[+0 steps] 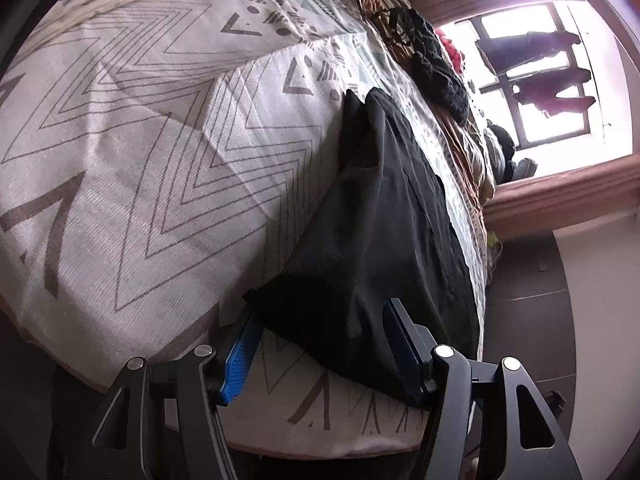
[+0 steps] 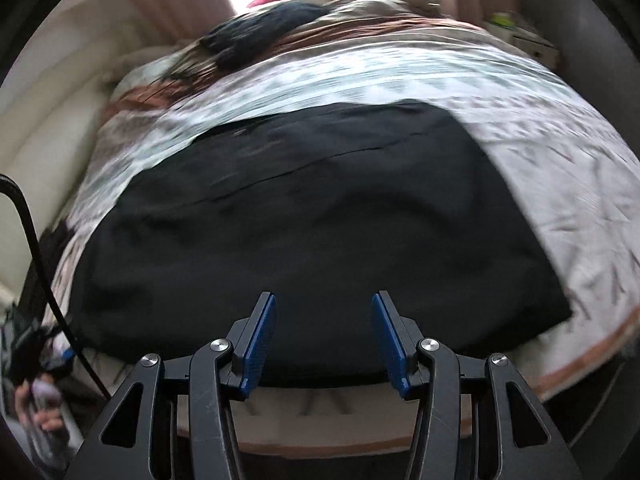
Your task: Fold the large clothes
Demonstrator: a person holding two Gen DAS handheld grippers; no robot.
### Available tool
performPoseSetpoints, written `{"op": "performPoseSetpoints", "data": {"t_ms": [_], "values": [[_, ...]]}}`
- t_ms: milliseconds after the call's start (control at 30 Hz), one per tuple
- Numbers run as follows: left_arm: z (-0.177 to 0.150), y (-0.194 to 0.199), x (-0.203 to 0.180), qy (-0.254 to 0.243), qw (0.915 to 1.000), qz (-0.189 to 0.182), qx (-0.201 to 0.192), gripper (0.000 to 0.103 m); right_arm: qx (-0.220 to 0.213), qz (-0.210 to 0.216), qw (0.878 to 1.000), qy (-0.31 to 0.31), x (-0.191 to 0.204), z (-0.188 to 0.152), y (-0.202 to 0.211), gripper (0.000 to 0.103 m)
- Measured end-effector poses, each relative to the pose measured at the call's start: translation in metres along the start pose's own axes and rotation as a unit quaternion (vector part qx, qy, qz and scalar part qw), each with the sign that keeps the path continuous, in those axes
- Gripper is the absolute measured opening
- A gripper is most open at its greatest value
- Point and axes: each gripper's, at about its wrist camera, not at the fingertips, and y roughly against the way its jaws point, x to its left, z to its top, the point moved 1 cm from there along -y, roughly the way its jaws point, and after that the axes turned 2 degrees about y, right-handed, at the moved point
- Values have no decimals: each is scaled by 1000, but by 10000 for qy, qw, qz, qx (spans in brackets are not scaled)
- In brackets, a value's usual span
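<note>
Closest to us in the left wrist view, the left tongs [image 1: 320, 328] stand spread, their blue pads [image 1: 236, 364] apart with nothing pinched; the near corner of the black garment [image 1: 372, 240] lies between and just beyond them, and we cannot tell whether a pad brushes the cloth. Our right tongs [image 2: 323, 322] are spread too, hovering over the near edge of that garment [image 2: 304, 220] with an empty gap between the pads [image 2: 258, 344]. The right wrist view is smeared by motion blur, so fine detail there is lost.

Beneath both tongs, the garment lies flat on the bed, folded into a broad dark block with a seam line running across it. It rests on a pale bedspread [image 1: 140, 152] printed with grey zigzags and triangles, close to the bed's near edge.

At the lower left of the right wrist view we see a hand [image 2: 40, 412] beside a black cable [image 2: 40, 248].

Farther along the bed, a dark knitted item [image 1: 440, 76] and something red [image 1: 450, 46] lie on a brownish striped blanket [image 2: 360, 28]. Beyond these, a bright window [image 1: 532, 80] shows clothes hanging outside it.
</note>
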Motion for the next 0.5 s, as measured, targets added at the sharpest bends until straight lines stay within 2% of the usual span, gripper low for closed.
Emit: {"op": "performPoseSetpoints", "data": {"t_ms": [200,400,500], "values": [[4,-5,-1,42,10000,21,-2,62,316,258,9974,602,54,-15,-16,49],[7,-8,-1,92,10000,24,-25,60,458,363,9940,921,79,-27,-27,49],[7,-8,0,85,9999,81,-25,54,563,401,9918,1076,88,-31,-36,49]]}}
